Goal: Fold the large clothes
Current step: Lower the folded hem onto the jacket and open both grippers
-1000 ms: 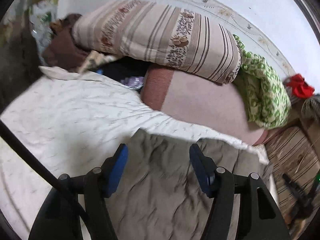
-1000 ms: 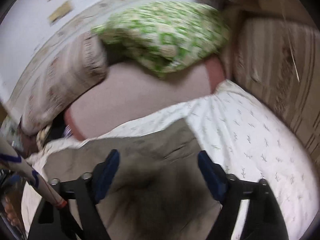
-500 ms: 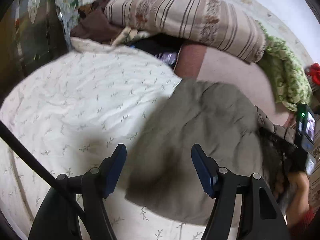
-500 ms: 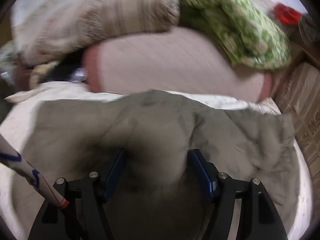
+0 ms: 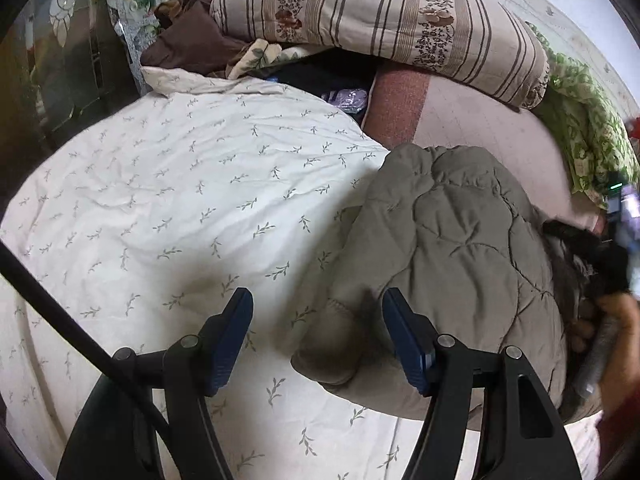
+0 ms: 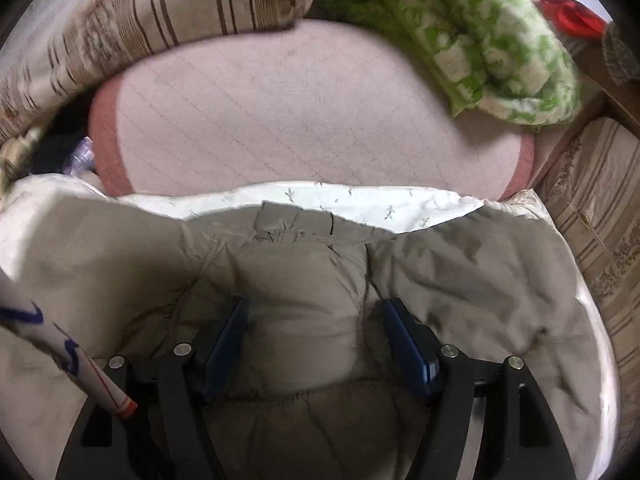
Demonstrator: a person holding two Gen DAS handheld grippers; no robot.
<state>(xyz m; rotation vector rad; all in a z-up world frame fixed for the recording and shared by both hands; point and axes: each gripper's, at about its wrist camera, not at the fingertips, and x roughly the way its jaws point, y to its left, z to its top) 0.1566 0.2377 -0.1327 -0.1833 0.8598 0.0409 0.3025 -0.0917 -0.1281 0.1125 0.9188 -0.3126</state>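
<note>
A grey-green quilted jacket [image 5: 452, 248] lies bunched on the white leaf-print bedspread [image 5: 180, 200], right of centre in the left wrist view. My left gripper [image 5: 316, 336] is open and empty, just above the jacket's near-left cuff and the bedspread. In the right wrist view the jacket [image 6: 460, 280] fills the lower half. My right gripper [image 6: 314, 344] has its jaws wide, with a thick fold of the jacket bulging between the pads. I cannot tell if the pads press it. The hand holding the right gripper shows at the far right of the left view.
A striped floral pillow [image 5: 380, 20] and a green-patterned blanket [image 5: 588, 128] rest on a pink quilted cushion [image 6: 304, 120] at the bed's head. Brown clothes [image 5: 188, 40] lie at the back left. A striped mattress edge [image 6: 600, 208] and a red object [image 6: 572, 12] are on the right.
The left gripper has pulled back and swung left, off the jacket. The right gripper has dropped onto the jacket, and a fold now sits between its jaws.
</note>
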